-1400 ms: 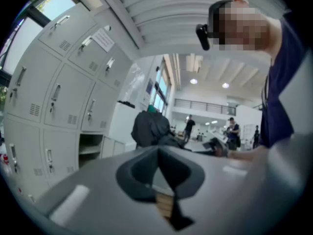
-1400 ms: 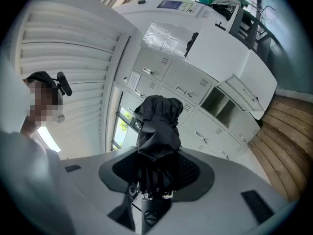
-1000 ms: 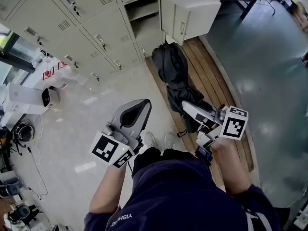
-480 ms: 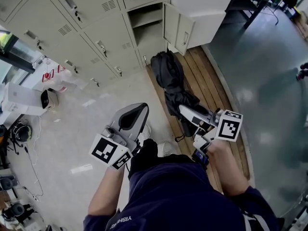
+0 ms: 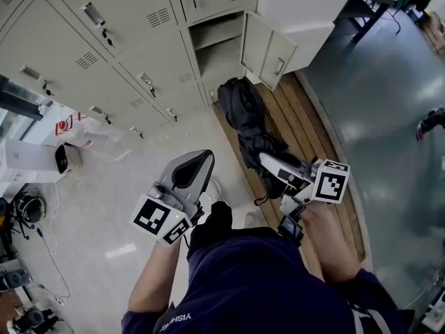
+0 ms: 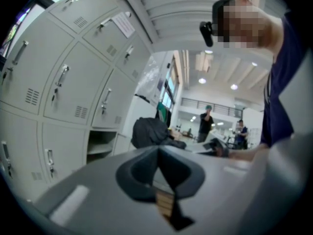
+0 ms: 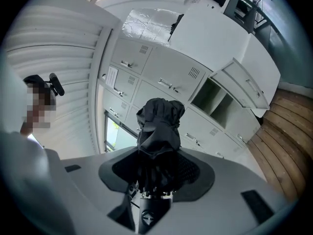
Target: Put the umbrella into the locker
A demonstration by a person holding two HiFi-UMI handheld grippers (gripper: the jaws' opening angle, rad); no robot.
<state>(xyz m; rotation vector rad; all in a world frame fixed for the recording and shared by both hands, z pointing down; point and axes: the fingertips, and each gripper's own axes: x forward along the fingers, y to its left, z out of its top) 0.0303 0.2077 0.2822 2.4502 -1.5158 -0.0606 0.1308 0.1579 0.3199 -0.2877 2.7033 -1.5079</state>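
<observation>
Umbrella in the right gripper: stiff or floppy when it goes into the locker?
Probably stiff along its core: the umbrella stands straight out from the right gripper. Its loose black canopy folds bulge, so they would likely flop and could snag on the open locker edge.

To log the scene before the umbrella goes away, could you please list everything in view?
lockers: one bank, beige, along the wall ahead
open compartment: one, beige, at the bank's right end, door swung aside
umbrella: one, black, folded, in the right tongs
wooden boards: one strip, brown, beside the lockers
bag: one, white with red print, floor at left
box: one, white, far left
left tongs: grey, shut, empty
right tongs: white, shut on the umbrella
</observation>
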